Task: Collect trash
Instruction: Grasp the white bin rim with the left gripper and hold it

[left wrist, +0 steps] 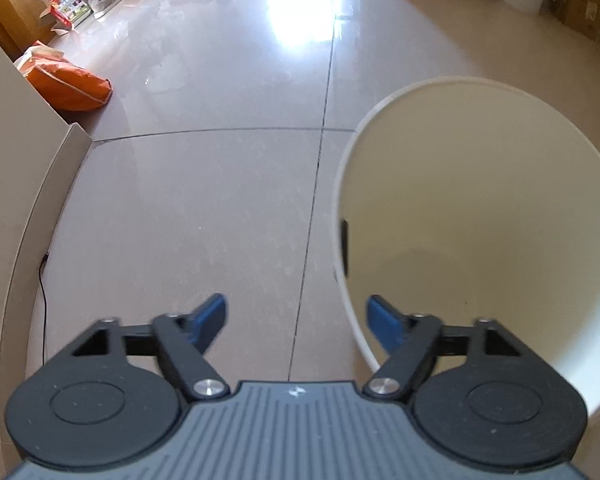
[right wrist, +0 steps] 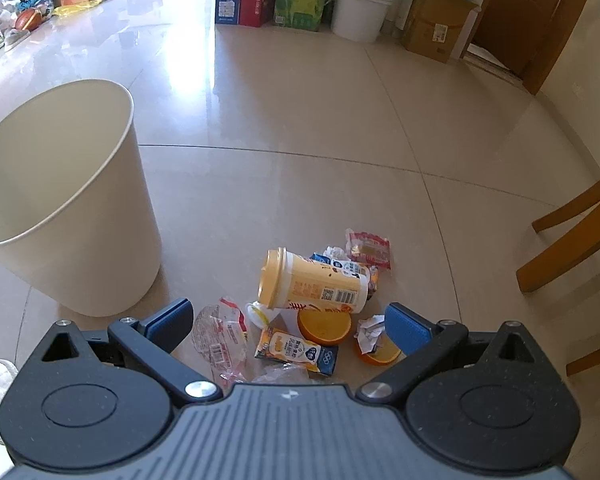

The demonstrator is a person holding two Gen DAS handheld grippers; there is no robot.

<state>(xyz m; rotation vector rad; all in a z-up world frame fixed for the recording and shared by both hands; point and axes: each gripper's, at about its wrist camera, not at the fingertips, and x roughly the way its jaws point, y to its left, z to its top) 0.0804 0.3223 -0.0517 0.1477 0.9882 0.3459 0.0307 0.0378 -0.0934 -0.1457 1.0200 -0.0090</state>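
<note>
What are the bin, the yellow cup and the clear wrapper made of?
Bin: likely matte plastic; smooth, seamless cream wall. Yellow cup: probably printed paper or plastic with a plastic lid; glossy label. Clear wrapper: thin plastic film; see-through, crinkled, shiny.

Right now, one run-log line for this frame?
phase: pre-grasp | left gripper: open, empty, beside bin | right gripper: open, above trash pile | bin: upright, looks empty

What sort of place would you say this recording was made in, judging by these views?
Probably a lived-in home: glossy tiled floor, a wooden chair and door, cartons stacked along the wall.
</note>
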